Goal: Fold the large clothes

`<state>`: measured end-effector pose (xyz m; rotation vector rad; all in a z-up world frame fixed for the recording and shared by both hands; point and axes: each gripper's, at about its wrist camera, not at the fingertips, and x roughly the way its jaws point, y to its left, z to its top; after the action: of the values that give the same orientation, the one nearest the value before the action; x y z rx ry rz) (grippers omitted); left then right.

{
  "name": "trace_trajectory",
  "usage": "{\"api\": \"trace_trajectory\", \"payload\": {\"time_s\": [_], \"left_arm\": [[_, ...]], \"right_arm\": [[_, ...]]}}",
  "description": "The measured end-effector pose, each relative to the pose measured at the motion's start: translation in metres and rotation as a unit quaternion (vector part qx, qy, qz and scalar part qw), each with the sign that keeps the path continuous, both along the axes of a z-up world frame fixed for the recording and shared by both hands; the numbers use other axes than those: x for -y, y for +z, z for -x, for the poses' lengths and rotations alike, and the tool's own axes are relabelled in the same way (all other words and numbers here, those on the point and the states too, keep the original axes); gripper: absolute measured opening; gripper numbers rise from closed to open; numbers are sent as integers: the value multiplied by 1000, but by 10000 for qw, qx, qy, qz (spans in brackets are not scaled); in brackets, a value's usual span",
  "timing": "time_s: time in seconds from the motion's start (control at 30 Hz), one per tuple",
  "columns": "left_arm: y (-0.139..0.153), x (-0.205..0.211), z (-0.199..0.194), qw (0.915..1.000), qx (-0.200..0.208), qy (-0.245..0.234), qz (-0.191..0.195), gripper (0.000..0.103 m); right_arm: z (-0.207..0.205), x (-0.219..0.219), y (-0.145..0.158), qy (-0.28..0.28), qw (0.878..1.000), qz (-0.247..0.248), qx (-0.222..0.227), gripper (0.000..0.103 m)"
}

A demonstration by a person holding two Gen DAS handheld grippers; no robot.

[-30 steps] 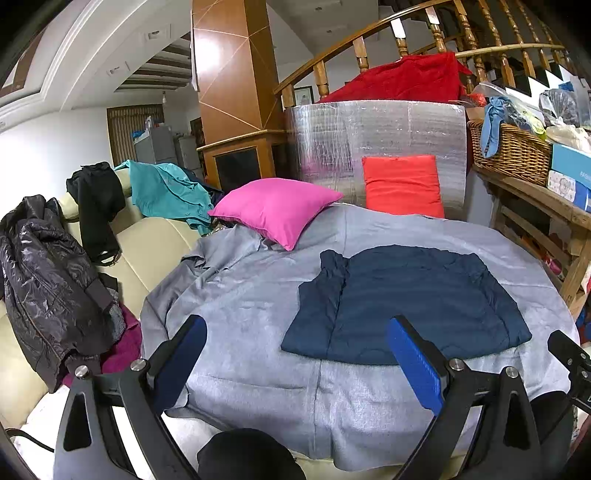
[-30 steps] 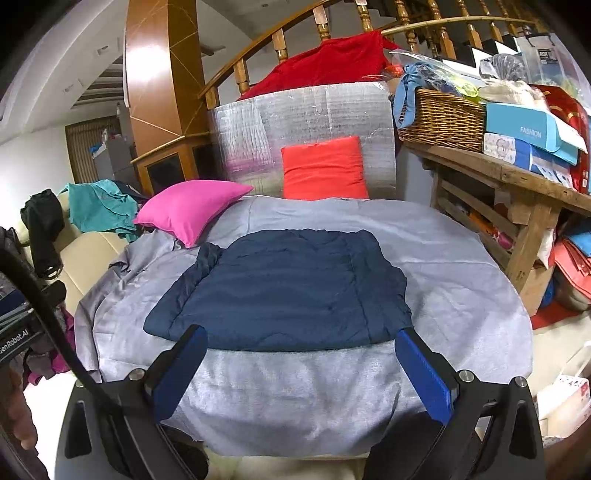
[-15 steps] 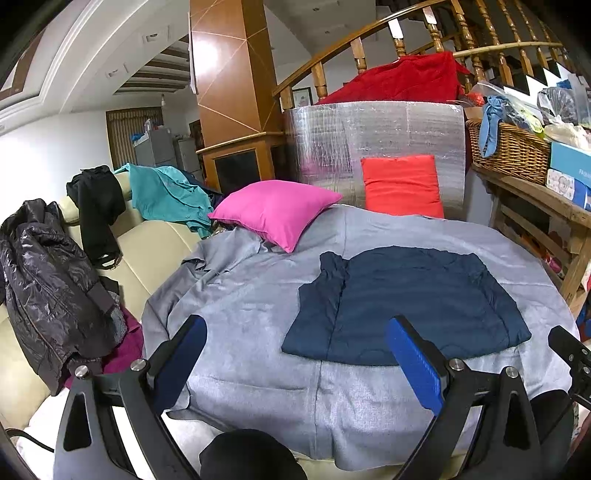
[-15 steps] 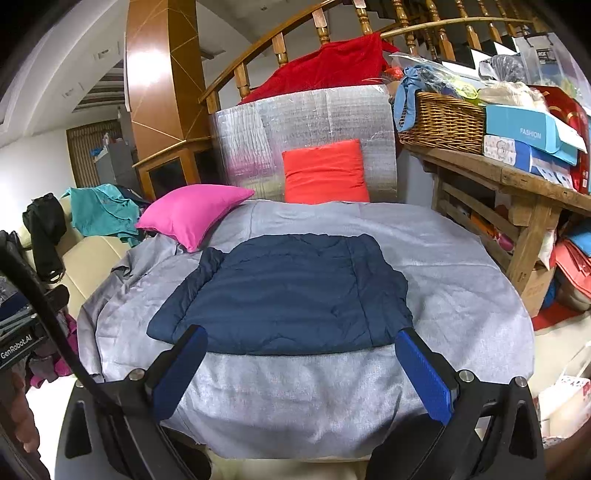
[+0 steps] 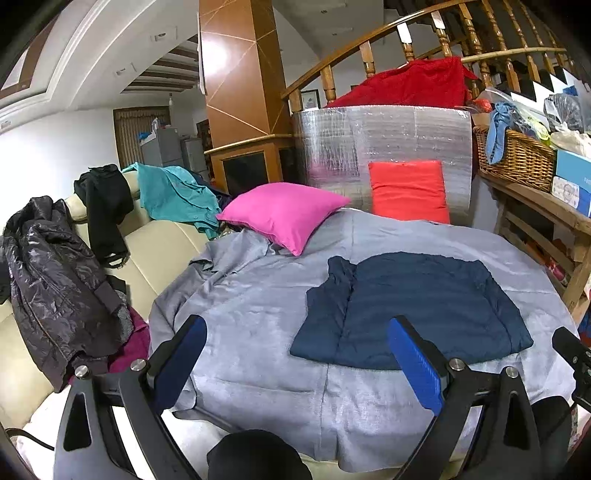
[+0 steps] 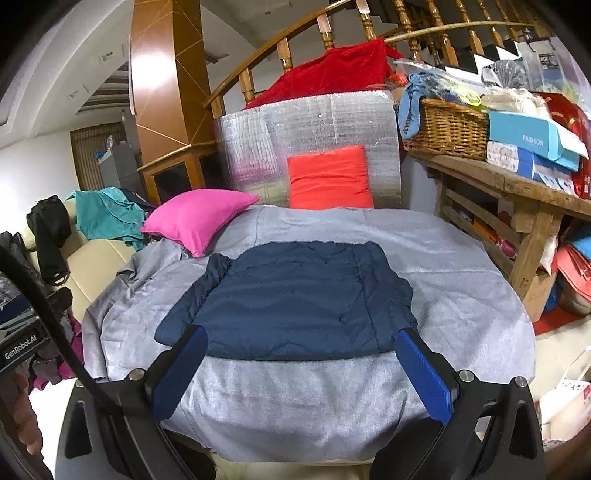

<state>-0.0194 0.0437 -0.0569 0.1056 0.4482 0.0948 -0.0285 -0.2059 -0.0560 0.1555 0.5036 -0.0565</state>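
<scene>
Fingers of the right gripper [image 6: 301, 371] are standing wide apart and empty, hovering just short of the near hem of the navy padded jacket [image 6: 295, 302], which is lying flat straight ahead on the grey cover [image 6: 461, 266], its long axis running left to right. Left gripper [image 5: 299, 363], likewise spread and empty, is pointing left of it; the right looks better aligned.

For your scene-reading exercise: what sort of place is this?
Probably a lived-in home's living room: a wooden stair railing, a cream sofa draped with clothes, and a cluttered wooden shelf.
</scene>
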Motion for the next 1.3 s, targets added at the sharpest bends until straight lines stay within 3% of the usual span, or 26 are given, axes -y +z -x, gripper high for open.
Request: {"api": "trace_trajectory", "payload": {"time_s": [0.2,0.4,0.73,1.3], "left_arm": [[13,-6,6,9999,148,29,57,98],[16,-7,-9,9996,58,18,267,98],[1,9,-45,9998,-159,-81,121,98],[-20,16,-93,9981,-386,-402,263,98]], "right_arm": [[8,-5,20,-43,9997,106,231,103],[-11,5,27,-46,9997,52,248,103],[-45,20,5,-149,9998,-57,-78,103],[-94,18,-18,-223,9987,127,-447,103]]}}
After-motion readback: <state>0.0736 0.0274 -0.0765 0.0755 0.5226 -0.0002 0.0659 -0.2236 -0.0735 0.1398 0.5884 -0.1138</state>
